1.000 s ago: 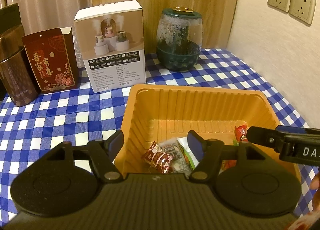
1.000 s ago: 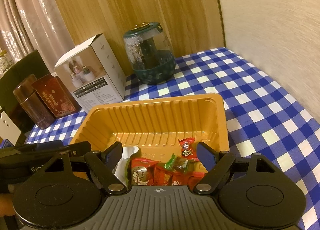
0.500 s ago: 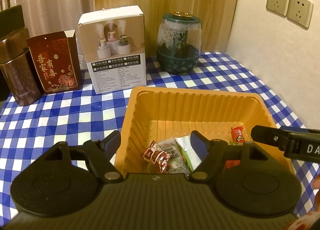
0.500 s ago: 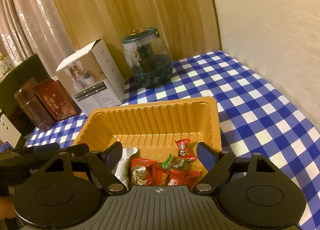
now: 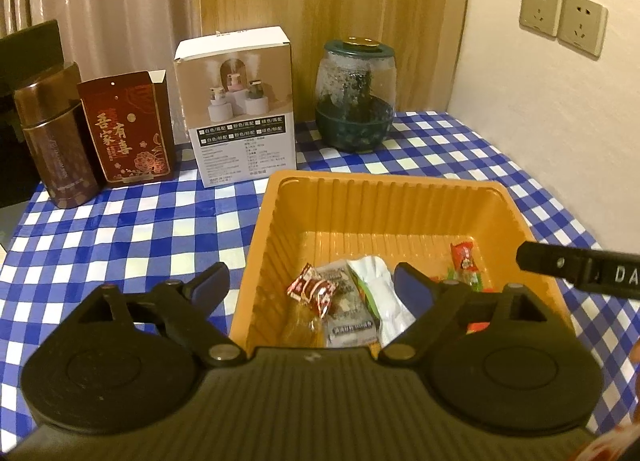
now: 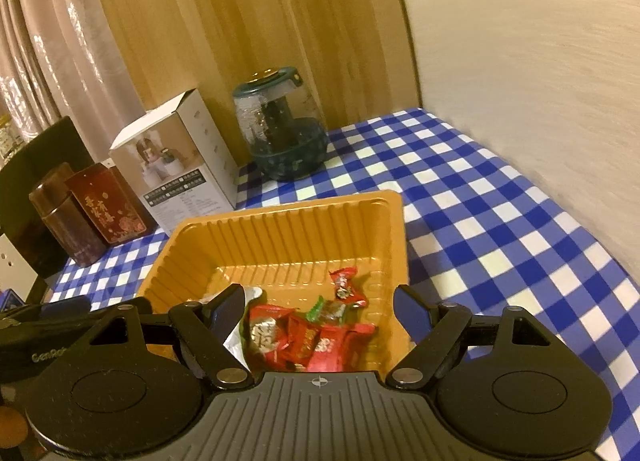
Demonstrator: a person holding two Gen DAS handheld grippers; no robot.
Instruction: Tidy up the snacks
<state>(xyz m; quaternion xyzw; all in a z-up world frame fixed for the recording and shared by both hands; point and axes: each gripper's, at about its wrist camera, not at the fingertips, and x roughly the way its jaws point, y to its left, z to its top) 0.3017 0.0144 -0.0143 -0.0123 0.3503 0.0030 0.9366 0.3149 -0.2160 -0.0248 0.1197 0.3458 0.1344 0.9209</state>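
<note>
- One orange tray (image 5: 384,205) sits on the counter (image 5: 120,237), which is covered by a blue and white checked cloth. In the left wrist view its long axis runs left to right; its ribbed walls stand upright and the open side faces up.
- The snacks (image 6: 312,337) all lie inside the tray, bunched at its near end; the far part of the tray floor is bare.
- Snack count is approximate, since the wrappers overlap: about four red ones in a pile, one red twist-wrapped sweet (image 6: 346,287) lying apart behind them with its long axis pointing roughly away from the camera, one green-ended wrapper (image 6: 320,307), one white packet (image 5: 380,285) and one grey-printed packet (image 5: 348,301).
- Four items stand upright along the back of the counter: one brown tin (image 5: 56,149), one dark red box (image 5: 126,137), one white carton (image 5: 240,109) and one glass jar with a green lid (image 5: 356,101).
- Two wall sockets (image 5: 562,23) are mounted side by side on the right wall.
- Left gripper (image 5: 312,281): fingers are spreading, nothing between them, above the near left corner of the tray.
- Right gripper (image 6: 320,311): fingers stand wide, gripping nothing, above the snack pile.
</note>
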